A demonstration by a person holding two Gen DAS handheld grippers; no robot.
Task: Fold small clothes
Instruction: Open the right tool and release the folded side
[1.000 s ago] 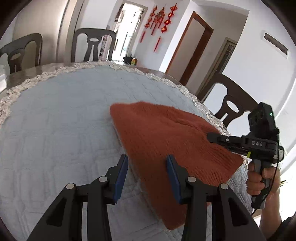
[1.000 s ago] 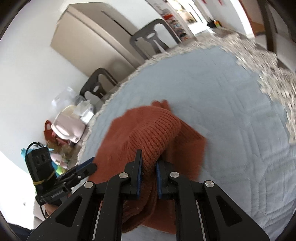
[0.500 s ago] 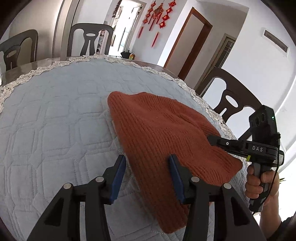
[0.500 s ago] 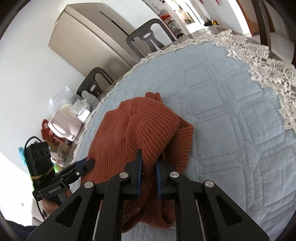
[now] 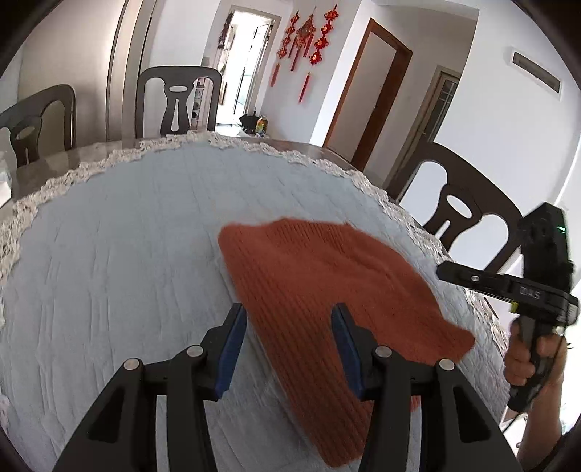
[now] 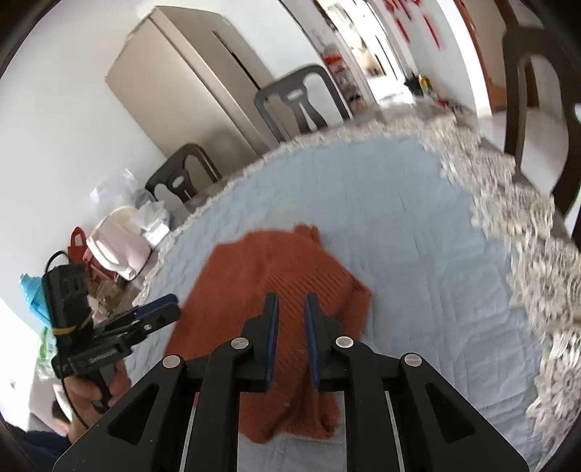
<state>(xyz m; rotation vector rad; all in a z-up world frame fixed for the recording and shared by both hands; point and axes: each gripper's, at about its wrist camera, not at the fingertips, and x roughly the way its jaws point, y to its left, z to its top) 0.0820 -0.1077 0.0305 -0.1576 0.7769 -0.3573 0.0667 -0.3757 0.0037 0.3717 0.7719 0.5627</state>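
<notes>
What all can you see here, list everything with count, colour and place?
Knitted garment: one, rust-orange, flat on tablecloth.
Quilted tablecloth: one, pale blue with lace edge, covering table.
Chairs: three, dark, around table.
Refrigerator: one, beige, against wall.
Hanging ornaments: several, red, far wall.
Left tongs: one, black with blue pads, jaws just opening, over garment's edge, gripping nothing.
Right tongs: one, black, blue pads, just opened slightly, above garment, empty.

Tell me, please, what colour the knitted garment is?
Rust orange knitted garment, clearest in the left wrist view.
</notes>
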